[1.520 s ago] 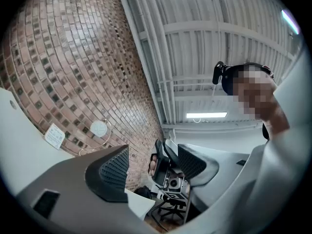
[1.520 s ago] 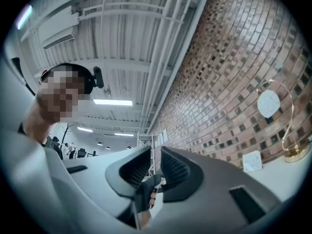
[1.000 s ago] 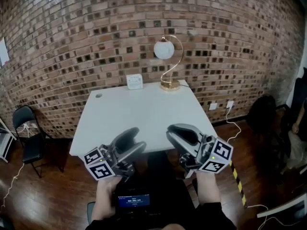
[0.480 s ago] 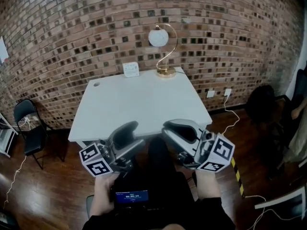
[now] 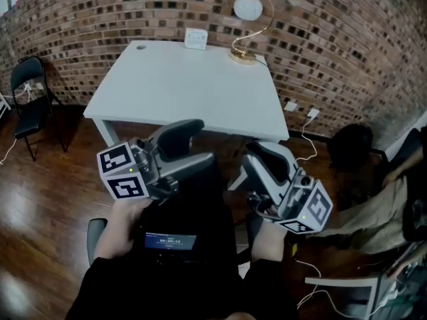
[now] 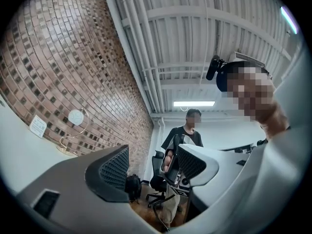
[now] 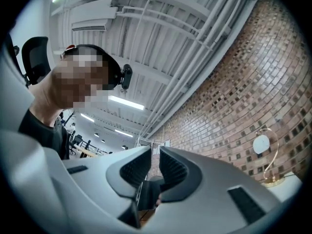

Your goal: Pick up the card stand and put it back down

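Observation:
The card stand (image 5: 195,38) is a small white block at the far edge of the white table (image 5: 167,92), by the brick wall; in the left gripper view the card stand (image 6: 37,126) is a small white square. Both grippers are held in front of my body, well short of the table's near edge. My left gripper (image 5: 203,141) (image 6: 152,165) is open, with a wide empty gap. My right gripper (image 5: 240,167) (image 7: 155,167) has its jaws a narrow slit apart with nothing between the pads.
A gold lamp with a white globe (image 5: 248,19) stands beside the card stand. A black folding chair (image 5: 27,92) sits left of the table, a black bag (image 5: 347,145) to its right. A seated person (image 5: 393,199) is at the right edge; another person (image 6: 187,130) stands farther off.
The table now sits higher and farther off in the head view, which has tilted down and turned. Both grippers look larger and stand further from the table edge, and still hold nothing.

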